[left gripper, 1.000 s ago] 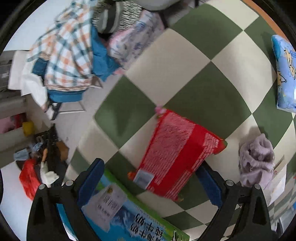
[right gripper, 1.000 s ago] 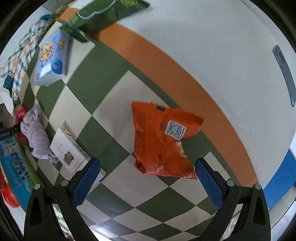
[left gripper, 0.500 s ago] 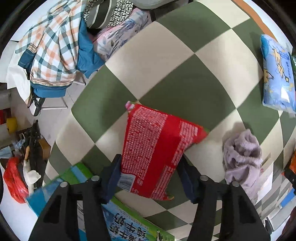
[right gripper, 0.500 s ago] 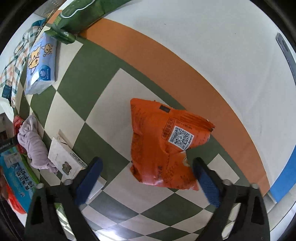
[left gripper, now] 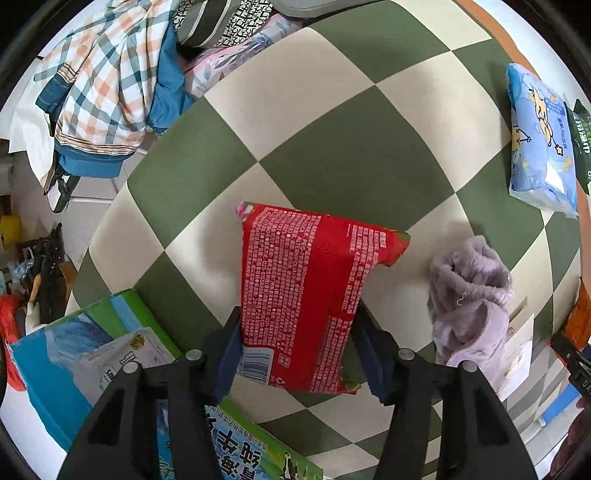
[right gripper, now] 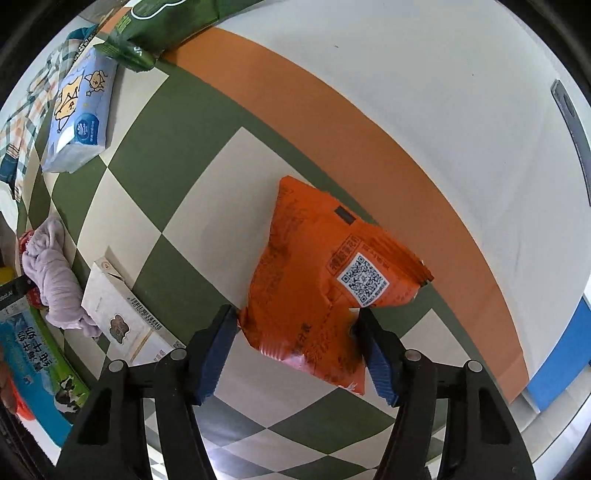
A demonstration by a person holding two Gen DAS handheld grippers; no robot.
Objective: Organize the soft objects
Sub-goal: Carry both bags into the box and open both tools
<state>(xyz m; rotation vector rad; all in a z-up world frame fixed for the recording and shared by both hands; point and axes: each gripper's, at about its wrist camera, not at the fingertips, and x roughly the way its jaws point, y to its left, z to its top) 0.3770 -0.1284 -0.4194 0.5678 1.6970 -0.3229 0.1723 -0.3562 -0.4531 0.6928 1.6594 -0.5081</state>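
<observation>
In the left wrist view my left gripper (left gripper: 299, 350) is shut on a red snack bag (left gripper: 306, 291), its blue pads pressing both sides of the bag's near end. In the right wrist view my right gripper (right gripper: 295, 350) is shut on an orange snack bag (right gripper: 325, 288) with a QR code, pads touching both sides. A lilac towel (left gripper: 469, 295) lies crumpled to the right of the red bag; it also shows in the right wrist view (right gripper: 55, 284). A blue tissue pack (left gripper: 539, 144) lies far right, also in the right wrist view (right gripper: 81, 114).
The green-and-cream checkered mat (left gripper: 332, 147) has an orange border (right gripper: 332, 129). A blue-green milk carton box (left gripper: 92, 354) lies at lower left. A white flat box (right gripper: 122, 321) and a green bag (right gripper: 166, 26) lie on the mat. Plaid clothes (left gripper: 107, 81) are piled at upper left.
Both grippers moved forward over their bags and closed: the left onto the red bag, the right onto the orange bag. Both were wide open a second ago.
</observation>
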